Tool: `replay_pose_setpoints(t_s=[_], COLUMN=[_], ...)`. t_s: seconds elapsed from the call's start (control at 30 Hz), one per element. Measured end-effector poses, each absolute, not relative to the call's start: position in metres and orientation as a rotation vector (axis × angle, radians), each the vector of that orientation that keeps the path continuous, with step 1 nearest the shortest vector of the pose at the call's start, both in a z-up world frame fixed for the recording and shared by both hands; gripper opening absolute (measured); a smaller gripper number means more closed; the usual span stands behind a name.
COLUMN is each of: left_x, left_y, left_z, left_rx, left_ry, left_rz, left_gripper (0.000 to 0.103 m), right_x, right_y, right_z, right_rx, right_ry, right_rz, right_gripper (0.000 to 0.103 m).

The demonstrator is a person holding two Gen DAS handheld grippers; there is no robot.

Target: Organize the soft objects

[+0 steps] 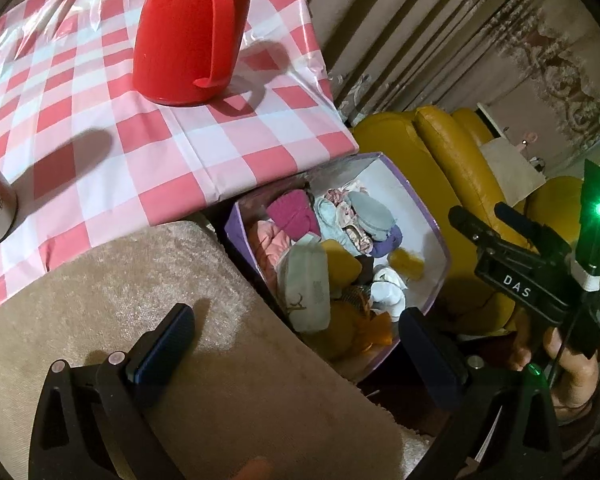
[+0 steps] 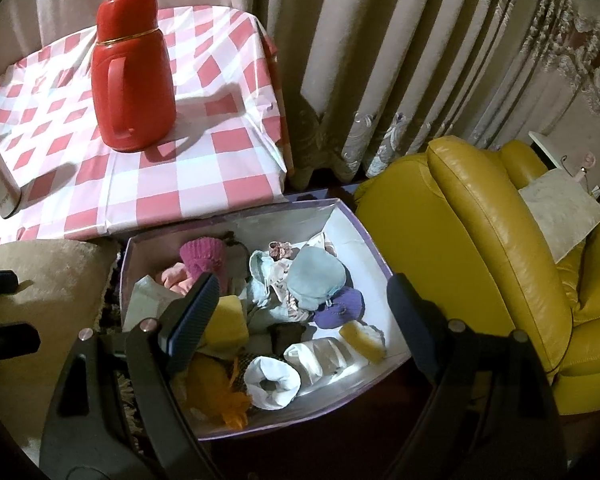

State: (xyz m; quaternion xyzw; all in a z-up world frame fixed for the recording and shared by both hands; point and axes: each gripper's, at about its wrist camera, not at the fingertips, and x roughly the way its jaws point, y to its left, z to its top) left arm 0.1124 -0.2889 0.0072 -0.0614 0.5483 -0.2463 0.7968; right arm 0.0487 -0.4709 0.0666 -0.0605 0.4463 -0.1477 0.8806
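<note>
A purple-rimmed cardboard box with a white inside sits on the floor between a tabletop covered in a pink-and-white checked plastic cloth and a mustard-yellow leather armchair; it is filled with a jumble of soft things: a magenta knitted hat, a pale blue-grey fabric cap, a purple knitted piece, a yellow sponge block, a rolled white sock, a peach-pink garment and an orange tuft of fabric at the near end; the right gripper hangs over the box, tilted downward, its jaws wide apart with nothing between them; the left gripper hovers beside it above a beige velvety cushion just left of the box, its jaws likewise spread and empty, the right-hand finger over the box's near corner; from the left wrist view the box shows the same heap, with a grey-white pouch bearing a small deer print lying toward its near left side; a tall red plastic thermos jug with a handle and gold band stands upright on the checked tabletop, and beige patterned curtains hang behind.
</note>
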Motion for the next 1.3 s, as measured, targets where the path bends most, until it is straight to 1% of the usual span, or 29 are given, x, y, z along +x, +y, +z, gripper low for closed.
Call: replay_pose_setpoints(t_s=[1.3], left_x=[0.1155], left_y=[-0.2876], left_z=[0.0017], left_rx=[-0.137], left_ry=[1.186], left_rz=[-0.526], left_gripper=[0.103], right_x=[0.0490], right_y=[-0.4708], right_z=[0.0627], right_rx=[-0.119], right_ry=[0.944], right_rz=[-0.298], right_gripper=[0.087])
